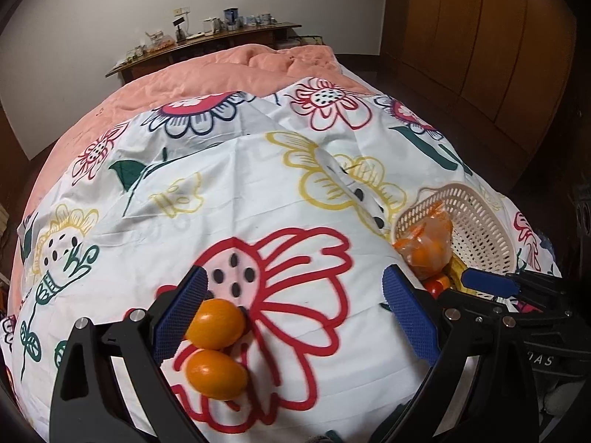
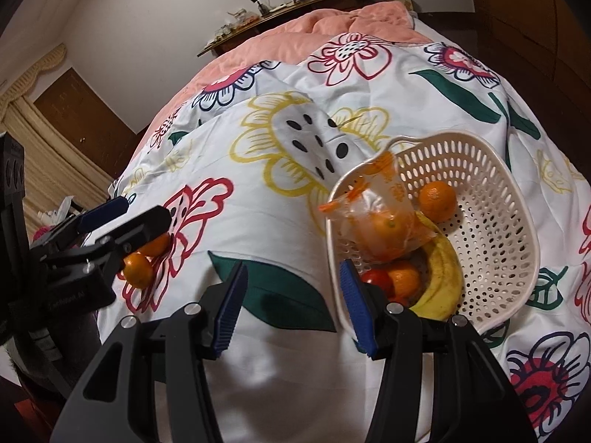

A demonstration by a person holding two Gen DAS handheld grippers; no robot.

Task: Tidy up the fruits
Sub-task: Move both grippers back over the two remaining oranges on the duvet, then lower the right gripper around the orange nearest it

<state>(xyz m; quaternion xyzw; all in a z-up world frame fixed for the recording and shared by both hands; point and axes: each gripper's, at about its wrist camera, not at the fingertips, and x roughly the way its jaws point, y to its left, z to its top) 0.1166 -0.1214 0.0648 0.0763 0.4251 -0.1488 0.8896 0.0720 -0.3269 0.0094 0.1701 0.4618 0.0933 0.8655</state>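
Two small oranges lie touching on the flowered bedsheet: a far one (image 1: 217, 323) and a near one (image 1: 216, 374). My left gripper (image 1: 295, 304) is open wide around them; its left finger touches the far orange. They also show in the right wrist view (image 2: 138, 268). A white perforated basket (image 2: 498, 221) lies on the bed, holding a plastic bag of oranges (image 2: 384, 217), a loose orange (image 2: 437, 199), a banana (image 2: 441, 277), a tomato (image 2: 376, 280) and another orange (image 2: 404, 277). My right gripper (image 2: 291, 304) is open and empty, its right finger at the basket's near rim.
A pink quilt (image 1: 229, 74) covers the far end of the bed. A wooden shelf (image 1: 207, 42) with small items stands against the back wall. A wooden wardrobe (image 1: 480, 37) is on the right. Curtains (image 2: 33, 125) hang at left.
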